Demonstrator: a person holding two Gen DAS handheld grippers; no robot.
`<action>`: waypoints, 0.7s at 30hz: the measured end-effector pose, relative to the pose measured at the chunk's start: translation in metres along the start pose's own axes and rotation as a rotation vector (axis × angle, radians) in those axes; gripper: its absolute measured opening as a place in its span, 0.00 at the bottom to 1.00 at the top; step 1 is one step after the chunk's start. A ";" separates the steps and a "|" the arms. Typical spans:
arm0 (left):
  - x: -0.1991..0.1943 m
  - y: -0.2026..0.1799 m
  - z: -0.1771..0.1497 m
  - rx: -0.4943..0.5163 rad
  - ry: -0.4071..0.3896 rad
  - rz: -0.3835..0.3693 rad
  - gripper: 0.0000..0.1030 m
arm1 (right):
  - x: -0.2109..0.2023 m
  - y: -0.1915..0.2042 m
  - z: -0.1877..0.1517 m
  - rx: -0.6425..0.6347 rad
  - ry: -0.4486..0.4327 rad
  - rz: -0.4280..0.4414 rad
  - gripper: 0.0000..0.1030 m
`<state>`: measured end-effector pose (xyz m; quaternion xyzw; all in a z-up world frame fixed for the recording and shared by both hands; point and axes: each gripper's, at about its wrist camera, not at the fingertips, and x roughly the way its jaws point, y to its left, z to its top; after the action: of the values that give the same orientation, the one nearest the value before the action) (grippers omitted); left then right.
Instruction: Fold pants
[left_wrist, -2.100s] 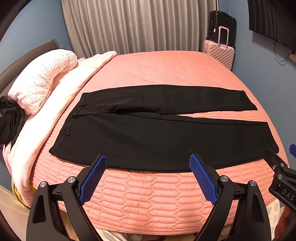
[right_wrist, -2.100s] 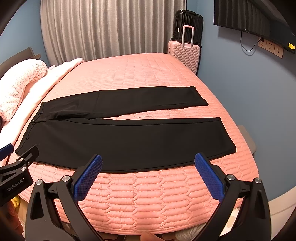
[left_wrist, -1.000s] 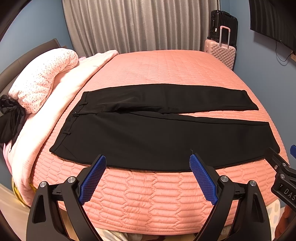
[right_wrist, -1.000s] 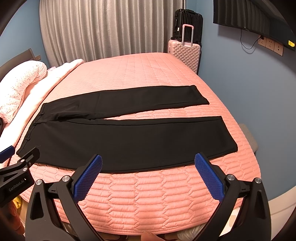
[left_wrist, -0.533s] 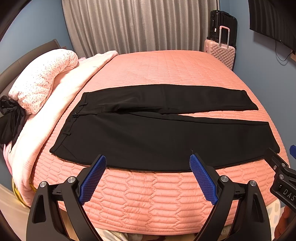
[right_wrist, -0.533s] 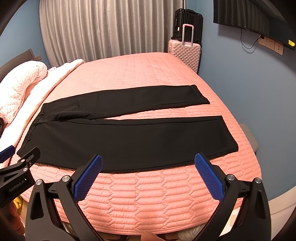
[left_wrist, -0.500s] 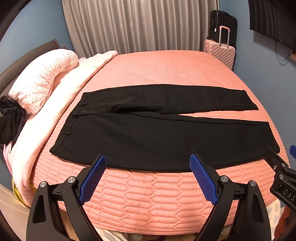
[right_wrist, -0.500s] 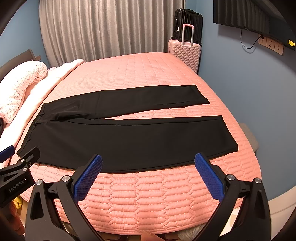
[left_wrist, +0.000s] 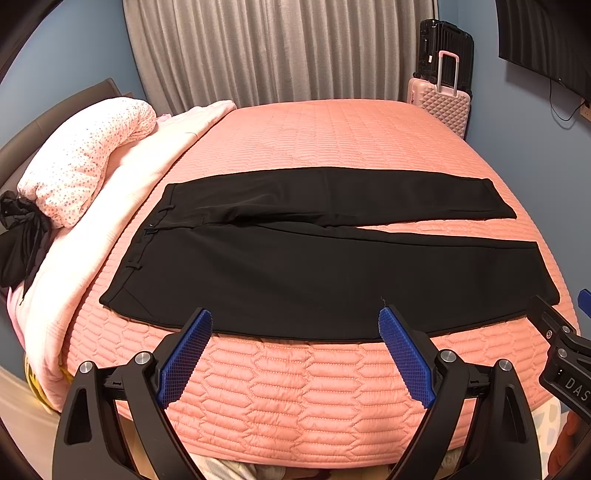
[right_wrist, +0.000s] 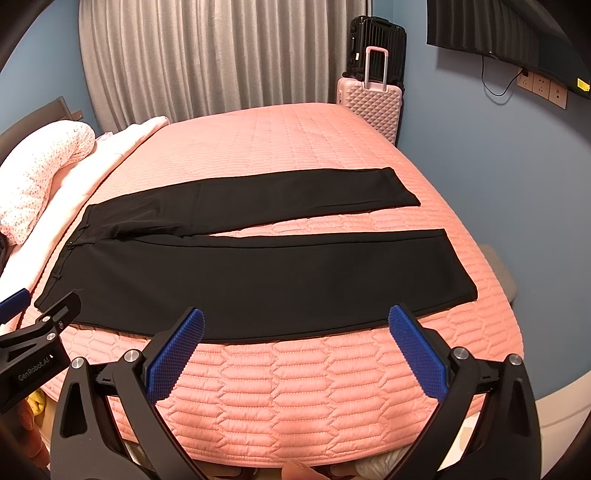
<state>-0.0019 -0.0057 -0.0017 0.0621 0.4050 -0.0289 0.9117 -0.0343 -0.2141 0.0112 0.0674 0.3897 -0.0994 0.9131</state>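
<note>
- Salmon-pink quilted bedspread (left_wrist: 295, 387), stitched in long hexagon cells, covers the bed (right_wrist: 280, 140) and curves down over its near edge, where both grippers hover.
- Left gripper (left_wrist: 295, 350) has its jaws spread wide, blue ribbed pads (left_wrist: 184, 358) on black plastic arms, gripping nothing; it hangs off the bed's near edge.
- Right gripper (right_wrist: 295, 350) is likewise spread wide and empty, with the same blue pads (right_wrist: 417, 354), set toward the cuff end.
- Black pants (left_wrist: 314, 280) lie flat on the bedspread just beyond both sets of jaws, apart from them; the cloth is smooth and matte.
- Waistband (left_wrist: 147, 240) with belt loops points left, cuffs point right; the near leg (right_wrist: 277, 284) is broad, the far leg (right_wrist: 258, 203) narrower, and a thin wedge of bedspread shows between them toward the cuffs.
- Pale pink blanket (left_wrist: 122, 192) and a dotted white rolled quilt (left_wrist: 85, 162) lie left of the waistband, with a black garment (left_wrist: 22, 236) bunched beside them.
- Farther off, a pink ridged suitcase (right_wrist: 369, 103) and a black suitcase (right_wrist: 376, 40) stand by grey pleated curtains (right_wrist: 214, 55) and blue walls.
</note>
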 end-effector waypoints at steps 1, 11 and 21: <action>0.000 0.000 0.000 0.001 0.000 -0.001 0.87 | 0.000 0.000 0.000 0.000 0.001 0.002 0.96; 0.001 0.001 -0.001 -0.005 0.006 -0.004 0.87 | -0.001 -0.004 -0.001 0.030 0.021 0.048 0.96; 0.019 0.000 0.000 0.007 0.040 -0.007 0.86 | 0.008 -0.018 0.017 0.001 -0.025 -0.008 0.96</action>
<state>0.0108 -0.0060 -0.0157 0.0645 0.4234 -0.0324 0.9031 -0.0209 -0.2357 0.0161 0.0649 0.3785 -0.1043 0.9174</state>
